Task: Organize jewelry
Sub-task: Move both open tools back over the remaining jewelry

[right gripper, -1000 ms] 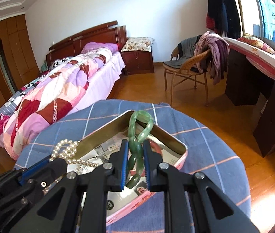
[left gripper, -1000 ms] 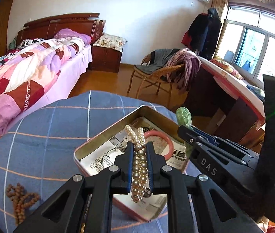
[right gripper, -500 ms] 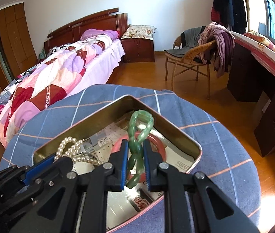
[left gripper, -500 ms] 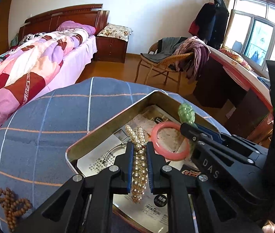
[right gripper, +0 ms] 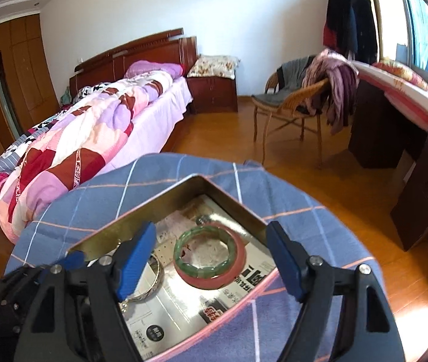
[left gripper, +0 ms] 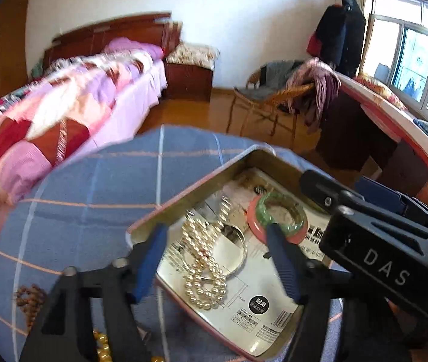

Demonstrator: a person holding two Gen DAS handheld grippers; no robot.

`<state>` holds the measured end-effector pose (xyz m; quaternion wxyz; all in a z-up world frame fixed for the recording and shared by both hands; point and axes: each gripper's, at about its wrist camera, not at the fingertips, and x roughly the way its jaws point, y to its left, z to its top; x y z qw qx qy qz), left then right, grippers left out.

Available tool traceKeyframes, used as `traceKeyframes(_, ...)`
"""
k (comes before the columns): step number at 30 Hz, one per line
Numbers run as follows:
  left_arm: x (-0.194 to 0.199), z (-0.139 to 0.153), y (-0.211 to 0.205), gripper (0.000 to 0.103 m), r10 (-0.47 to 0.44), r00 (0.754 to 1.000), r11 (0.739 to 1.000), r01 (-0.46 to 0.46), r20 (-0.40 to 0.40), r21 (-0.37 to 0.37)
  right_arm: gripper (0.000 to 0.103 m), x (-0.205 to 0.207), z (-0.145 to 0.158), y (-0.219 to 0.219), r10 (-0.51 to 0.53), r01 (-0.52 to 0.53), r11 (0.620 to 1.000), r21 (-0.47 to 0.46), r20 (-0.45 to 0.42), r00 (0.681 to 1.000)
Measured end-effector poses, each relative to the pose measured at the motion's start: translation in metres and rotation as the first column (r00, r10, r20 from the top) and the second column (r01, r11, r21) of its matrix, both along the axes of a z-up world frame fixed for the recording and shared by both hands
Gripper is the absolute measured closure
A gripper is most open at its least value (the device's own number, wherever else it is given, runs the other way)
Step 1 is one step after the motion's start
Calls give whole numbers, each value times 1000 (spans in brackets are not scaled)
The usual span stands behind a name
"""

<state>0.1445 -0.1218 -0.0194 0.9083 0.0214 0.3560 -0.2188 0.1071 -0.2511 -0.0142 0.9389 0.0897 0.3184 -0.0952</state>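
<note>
While both my grippers hang over the tin box [right gripper: 141, 211], their jaws have just been opening, and nothing is between them. My left gripper [left gripper: 217, 259] is wide apart above the pearl beads [left gripper: 203, 274], which lie inside the box. My right gripper [right gripper: 211, 259] is wide apart above the green bracelet [right gripper: 205, 252], which rests on the pink bangle [right gripper: 238, 267] in the box.
</note>
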Motion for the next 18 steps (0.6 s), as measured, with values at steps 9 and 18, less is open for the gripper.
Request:
traceKeyframes(9, -33, 17, 26, 28, 24, 999, 999, -26, 47, 34, 25, -34, 22, 15, -10, 10, 1000, -16, 41, 999)
traceKeyframes(18, -77, 11, 65, 27, 50, 997, 996, -54, 64, 65, 24, -64, 15, 46, 15, -14, 1000, -18, 22, 1000)
